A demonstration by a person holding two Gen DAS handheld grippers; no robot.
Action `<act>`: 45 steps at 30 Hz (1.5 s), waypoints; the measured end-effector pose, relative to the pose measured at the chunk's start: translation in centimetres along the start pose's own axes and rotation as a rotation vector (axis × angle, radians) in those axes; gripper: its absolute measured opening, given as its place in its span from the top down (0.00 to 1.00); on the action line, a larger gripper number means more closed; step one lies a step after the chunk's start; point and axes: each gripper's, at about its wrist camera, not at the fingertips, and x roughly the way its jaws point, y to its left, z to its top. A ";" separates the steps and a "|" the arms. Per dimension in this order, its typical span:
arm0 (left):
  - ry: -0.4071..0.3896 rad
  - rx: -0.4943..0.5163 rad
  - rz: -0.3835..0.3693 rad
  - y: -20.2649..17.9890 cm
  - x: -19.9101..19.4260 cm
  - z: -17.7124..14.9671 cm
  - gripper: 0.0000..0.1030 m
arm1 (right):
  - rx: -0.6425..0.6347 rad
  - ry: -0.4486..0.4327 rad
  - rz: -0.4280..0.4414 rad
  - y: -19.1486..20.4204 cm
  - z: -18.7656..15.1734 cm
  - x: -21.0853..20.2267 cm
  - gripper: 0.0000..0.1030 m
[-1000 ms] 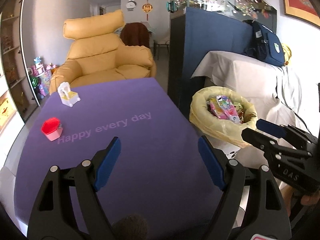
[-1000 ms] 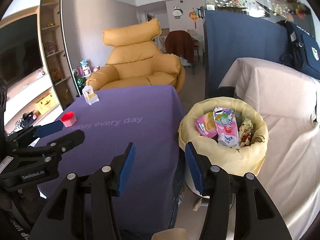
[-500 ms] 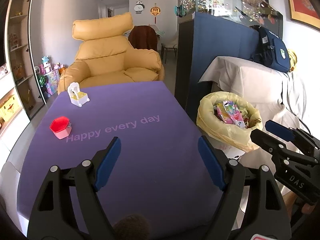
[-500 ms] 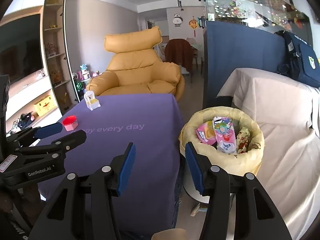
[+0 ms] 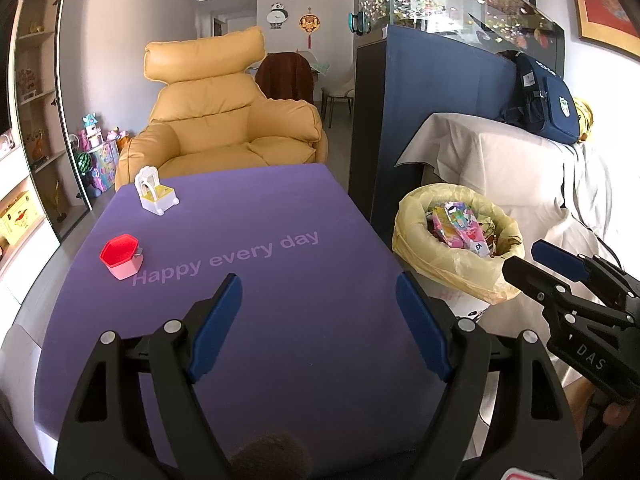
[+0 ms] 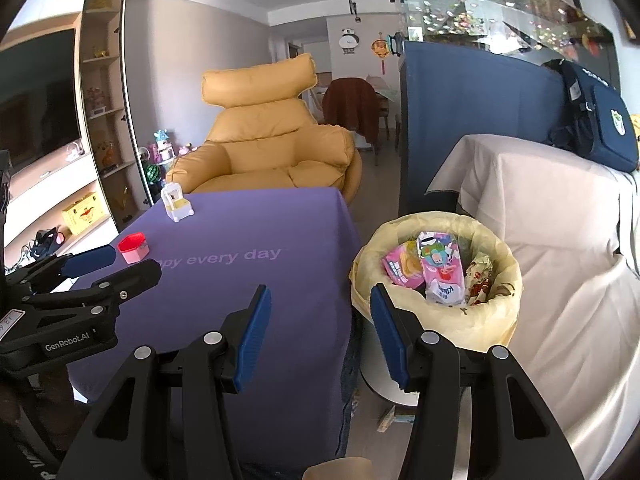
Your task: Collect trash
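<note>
Purple tablecloth [image 5: 280, 280], yellow armchair [image 5: 224, 120] behind, bin [image 6: 436, 280] rt.

- A big yellow armchair [image 5: 224, 120] sits behind the purple table [image 5: 248, 280], by a grey wall [image 5: 120, 40].
- Tall shelves [image 6: 104, 100] stand on the left, with toys [image 5: 94, 148] on the floor by them.
- A dark blue cabinet [image 5: 432, 112] holds a fish tank [image 5: 452, 0] on top (lots of tiny bright fish).
- A white cloth covers a sofa [image 6: 552, 220], and a blue backpack [image 6: 596, 124] rests on it.
- A panda clock [image 5: 276, 16] hangs on the far wall.
- Sunlight brightens the room.
</note>
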 end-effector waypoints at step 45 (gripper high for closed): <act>0.002 0.000 -0.002 -0.1 0.0 0.0 0.27 | 0.002 0.009 -0.011 -0.5 -0.3 0.3 0.53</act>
